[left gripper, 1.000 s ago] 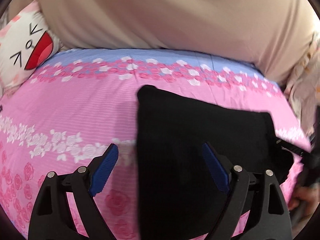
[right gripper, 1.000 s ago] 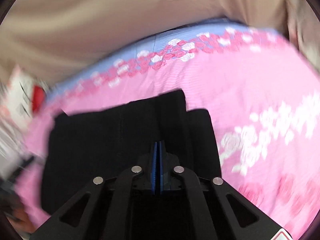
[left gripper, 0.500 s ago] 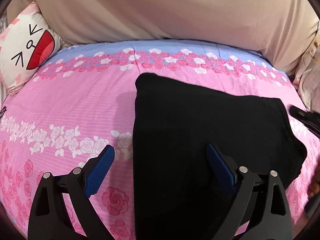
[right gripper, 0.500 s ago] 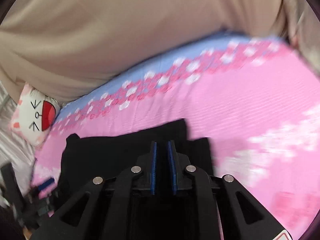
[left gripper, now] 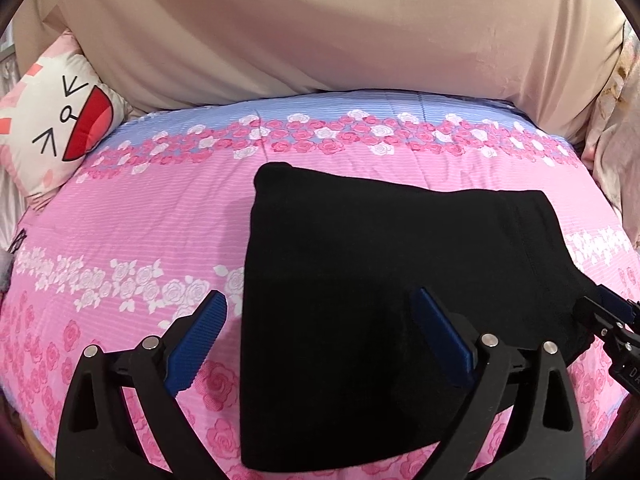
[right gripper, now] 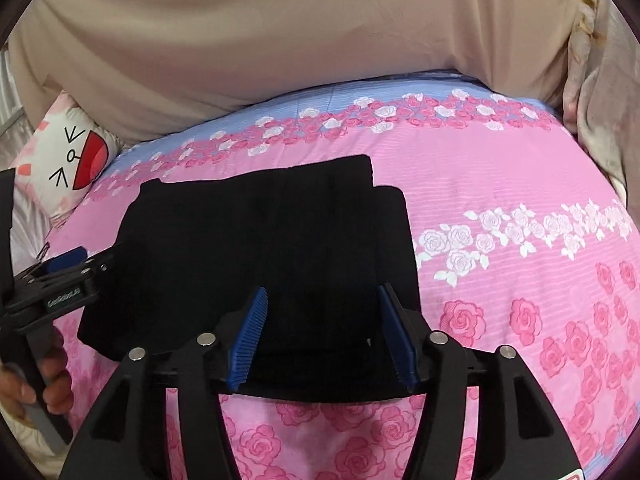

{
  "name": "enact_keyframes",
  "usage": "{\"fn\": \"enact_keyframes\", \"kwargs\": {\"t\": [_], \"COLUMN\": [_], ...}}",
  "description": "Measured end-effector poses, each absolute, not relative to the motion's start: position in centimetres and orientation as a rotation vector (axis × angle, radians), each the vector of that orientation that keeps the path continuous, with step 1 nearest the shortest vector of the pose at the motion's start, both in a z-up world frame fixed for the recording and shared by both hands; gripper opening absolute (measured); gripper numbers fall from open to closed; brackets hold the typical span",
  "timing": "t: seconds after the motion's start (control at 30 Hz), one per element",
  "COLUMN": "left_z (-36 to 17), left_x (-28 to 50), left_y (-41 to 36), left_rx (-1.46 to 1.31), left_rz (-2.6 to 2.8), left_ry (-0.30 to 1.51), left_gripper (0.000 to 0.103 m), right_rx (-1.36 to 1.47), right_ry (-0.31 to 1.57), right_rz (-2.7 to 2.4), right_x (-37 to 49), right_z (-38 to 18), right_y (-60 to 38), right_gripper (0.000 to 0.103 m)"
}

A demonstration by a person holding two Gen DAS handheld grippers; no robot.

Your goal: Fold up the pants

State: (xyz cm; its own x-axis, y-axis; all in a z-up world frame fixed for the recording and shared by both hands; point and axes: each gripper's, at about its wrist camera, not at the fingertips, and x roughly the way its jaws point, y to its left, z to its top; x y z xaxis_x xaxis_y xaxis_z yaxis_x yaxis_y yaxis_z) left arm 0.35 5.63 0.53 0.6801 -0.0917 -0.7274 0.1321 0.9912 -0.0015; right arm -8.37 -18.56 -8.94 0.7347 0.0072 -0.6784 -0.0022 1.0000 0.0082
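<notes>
Black pants (left gripper: 380,300) lie folded into a rough rectangle on the pink floral bedspread (left gripper: 140,240). My left gripper (left gripper: 318,298) hovers over their near left edge, jaws wide and still opening, with one pad over the bedspread and the other over the cloth. Nothing is pressed between them. In the right wrist view the pants (right gripper: 260,240) show a stepped far right corner. My right gripper (right gripper: 323,292) hangs above their near right part, its jaws opening and its pads clear of the fabric. Each gripper appears at the edge of the other's view: right (left gripper: 608,316), left (right gripper: 68,276).
A beige padded headboard (left gripper: 320,28) rises behind the bed. A white cat-face cushion (left gripper: 56,120) leans at the far left. Crumpled pale bedding (right gripper: 600,100) sits at the far right. A hand (right gripper: 24,384) grips the left tool's handle.
The right gripper's jaws went from shut to open, letting go of the pants. Its view rolled level and steadied. The left jaws widened a little and drew back slightly.
</notes>
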Motion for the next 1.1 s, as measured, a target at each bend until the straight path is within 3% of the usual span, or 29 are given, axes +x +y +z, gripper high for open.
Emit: {"fn": "enact_keyframes", "kwargs": {"t": [0.17, 0.2, 0.23, 0.3, 0.4, 0.5, 0.53, 0.8, 0.83, 0.9, 1.03, 1.07, 1.1], "left_z": [0.5, 0.5, 0.4, 0.4, 0.6, 0.3, -0.2, -0.6, -0.6, -0.6, -1.7, -1.9, -2.2], "left_x": [-0.4, -0.6, -0.7, -1.1, -1.8, -2.2, -2.1, -3.1, -3.4, -3.9, -4.3, -4.3, -4.2], "left_y": [5.8, 5.8, 5.8, 6.0, 6.7, 7.5, 7.6, 8.8, 9.0, 9.3, 9.1, 9.0, 8.9], "left_rx": [0.054, 0.057, 0.06, 0.067, 0.074, 0.07, 0.071, 0.013, 0.004, -0.011, -0.021, -0.018, -0.017], "left_rz": [-0.112, -0.109, -0.109, -0.107, -0.112, -0.112, -0.109, -0.162, -0.18, -0.196, -0.216, -0.211, -0.211], "left_ry": [0.814, 0.814, 0.814, 0.814, 0.815, 0.818, 0.825, 0.869, 0.867, 0.869, 0.912, 0.922, 0.93], "left_gripper": [0.093, 0.093, 0.093, 0.093, 0.093, 0.098, 0.098, 0.098, 0.098, 0.098, 0.098, 0.098, 0.098], "right_rx": [0.036, 0.028, 0.023, 0.051, 0.077, 0.068, 0.096, 0.159, 0.164, 0.172, 0.18, 0.172, 0.163], "right_ry": [0.777, 0.764, 0.758, 0.751, 0.714, 0.767, 0.794, 0.73, 0.728, 0.739, 0.779, 0.787, 0.781], "right_rz": [0.002, 0.003, -0.002, 0.031, 0.068, 0.049, 0.051, 0.051, 0.055, 0.059, 0.11, 0.121, 0.102], "right_x": [-8.3, -8.6, -8.8, -9.5, -11.5, -10.9, -10.4, -12.4, -12.3, -11.8, -10.1, -9.6, -9.4], "right_z": [-10.5, -10.7, -10.6, -9.8, -8.1, -10.0, -11.3, -8.4, -8.3, -8.6, -10.3, -11.0, -11.2], "right_y": [-19.0, -19.0, -19.0, -19.4, -19.8, -20.8, -21.4, -22.4, -22.6, -22.6, -21.7, -21.3, -21.3], "right_gripper": [0.057, 0.048, 0.028, 0.023, 0.023, 0.026, 0.032, 0.043, 0.05, 0.056, 0.055, 0.051, 0.037]}}
